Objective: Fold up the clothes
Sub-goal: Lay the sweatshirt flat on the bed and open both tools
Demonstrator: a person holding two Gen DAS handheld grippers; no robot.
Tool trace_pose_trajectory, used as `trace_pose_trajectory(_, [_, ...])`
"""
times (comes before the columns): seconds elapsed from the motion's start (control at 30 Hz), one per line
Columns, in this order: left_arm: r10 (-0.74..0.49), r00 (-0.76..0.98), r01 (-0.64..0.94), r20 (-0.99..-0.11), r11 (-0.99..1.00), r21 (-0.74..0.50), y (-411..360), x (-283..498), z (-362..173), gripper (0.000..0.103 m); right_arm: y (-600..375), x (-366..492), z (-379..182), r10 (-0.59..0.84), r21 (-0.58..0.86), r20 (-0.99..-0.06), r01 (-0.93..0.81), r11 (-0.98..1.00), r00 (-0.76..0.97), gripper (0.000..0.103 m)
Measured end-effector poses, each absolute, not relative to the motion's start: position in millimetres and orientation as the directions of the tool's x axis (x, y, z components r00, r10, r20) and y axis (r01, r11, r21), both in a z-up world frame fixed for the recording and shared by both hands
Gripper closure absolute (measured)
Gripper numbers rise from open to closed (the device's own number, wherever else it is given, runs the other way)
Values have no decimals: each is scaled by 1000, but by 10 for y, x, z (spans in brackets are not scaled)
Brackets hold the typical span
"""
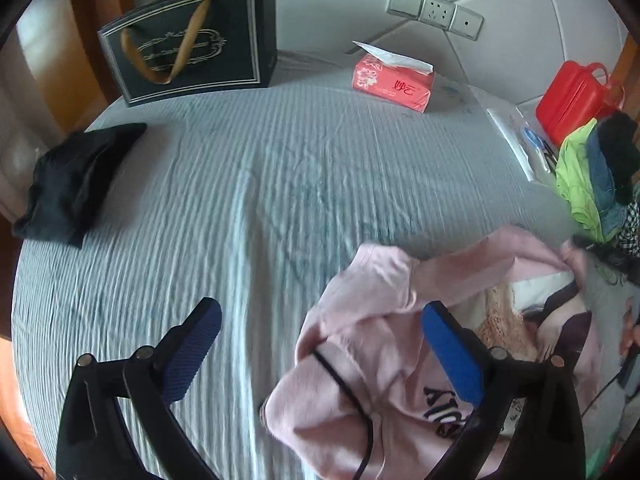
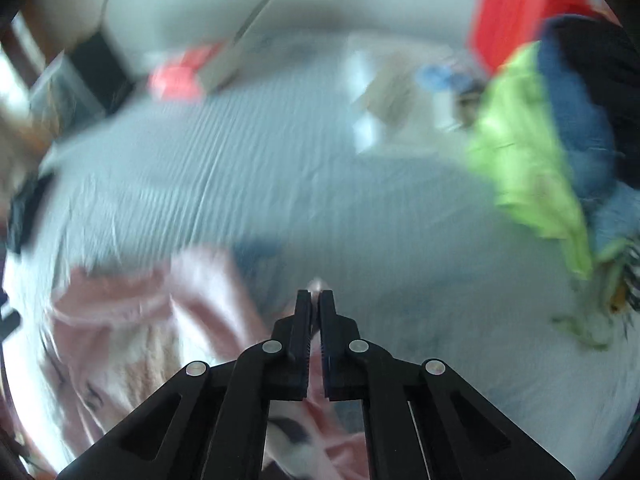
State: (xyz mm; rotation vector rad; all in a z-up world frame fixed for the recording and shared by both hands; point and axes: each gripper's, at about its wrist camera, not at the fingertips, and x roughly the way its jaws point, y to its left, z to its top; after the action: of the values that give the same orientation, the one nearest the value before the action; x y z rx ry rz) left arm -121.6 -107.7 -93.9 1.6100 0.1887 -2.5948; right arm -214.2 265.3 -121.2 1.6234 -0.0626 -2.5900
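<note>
Left wrist: pink sweatshirt (image 1: 384, 360) lettering unreadable (upside down); left tool (image 1: 320, 320) spread.

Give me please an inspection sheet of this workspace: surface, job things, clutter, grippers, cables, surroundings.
Surface: bed sheet, grey-blue, striped, wrinkled.
Job's things: pink sweatshirt, crumpled, unfolded; pile of clothes, green, blue and black, at the right edge; black garment, folded, at the left edge.
Clutter: black gift bag; red tissue pack; red case; scissors.
Grippers: left gripper, jaws open above the sweatshirt; right gripper, jaws shut on pink cloth.
Cables: thin dark cord lying on the sweatshirt.
Surroundings: wall sockets on the padded headboard.
</note>
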Motion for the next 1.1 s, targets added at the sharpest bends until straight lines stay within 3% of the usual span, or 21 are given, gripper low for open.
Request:
trace_pose_trajectory(0.13, [28,-400,77,-916,-995,-64,-908,-1293,-1156,1,3428,-1992,-855,38,62,-841,-165,-984,-540,99])
trace_pose_trajectory(0.23, [26,-386,61,-922,-997,-53,-856,-1330,-1235,1,3721,-1903,-867,-73,180,-856,-162,-970,-513,96])
trace_pose_trajectory(0.3, [31,-366,54,-930,-997,-54,-846,-1378,-1313,1,3707,-1860,-914,-95,186,-865,-139,-973,-493,77])
trace_pose_trajectory(0.4, [57,-340,37,-939,-997,-74,-840,-1415,-1435,1,3641,-1912,-1048,-105,188,-881,-137,-973,-461,56])
trace_pose_trajectory(0.47, [65,-335,23,-940,-997,-77,-824,-1424,-1499,5,3610,-1975,-1177,-101,179,-899,-146,-973,-427,50])
trace_pose_trajectory(0.5, [68,-333,10,-941,-997,-75,-809,-1423,-1533,24,3608,-2017,-1254,-99,171,-910,-147,-974,-402,47])
trace_pose_trajectory(0.53, [74,-321,-2,-944,-997,-77,-781,-1416,-1583,51,3597,-2052,-1335,-96,162,-921,-147,-976,-379,45])
trace_pose_trajectory(0.6, [100,-297,-4,-949,-995,-104,-740,-1457,-1635,70,3554,-2091,-1510,-82,138,-937,-143,-980,-338,41])
trace_pose_trajectory(0.67, [92,-310,-3,-946,-995,-96,-712,-1434,-1579,77,3513,-2091,-1639,-71,118,-951,-143,-983,-301,35])
trace_pose_trajectory(0.73, [83,-346,-15,-934,-996,-83,-687,-1388,-1469,82,3425,-2059,-1768,-83,114,-962,-108,-988,-260,39])
trace_pose_trajectory(0.77, [82,-366,-19,-927,-997,-81,-689,-1368,-1386,83,3373,-2038,-1801,-84,108,-966,-84,-991,-246,62])
trace_pose_trajectory(0.8, [83,-390,-23,-917,-997,-80,-699,-1354,-1255,85,3327,-2019,-1765,-71,88,-965,-59,-994,-251,93])
trace_pose_trajectory(0.83, [83,-416,-28,-906,-997,-78,-709,-1347,-1108,87,3281,-1999,-1729,-57,68,-965,-35,-997,-257,96])
trace_pose_trajectory(1.0, [35,-542,-27,-840,-999,-24,-706,-1599,-489,86,3371,-2046,-1028,-82,133,-866,-68,-989,-494,96])
trace_pose_trajectory(1.03, [29,-559,-21,-829,-1000,-21,-710,-1697,-394,77,3421,-2096,-884,-78,154,-834,-96,-983,-547,94])
trace_pose_trajectory(1.07, [18,-549,-1,-835,-1000,-22,-769,-1840,-345,69,3474,-2165,-769,-65,168,-815,-128,-977,-576,84])
trace_pose_trajectory(1.1, [37,-534,8,-845,-999,-48,-813,-1922,-286,49,3516,-2212,-709,-58,176,-815,-151,-973,-576,76])
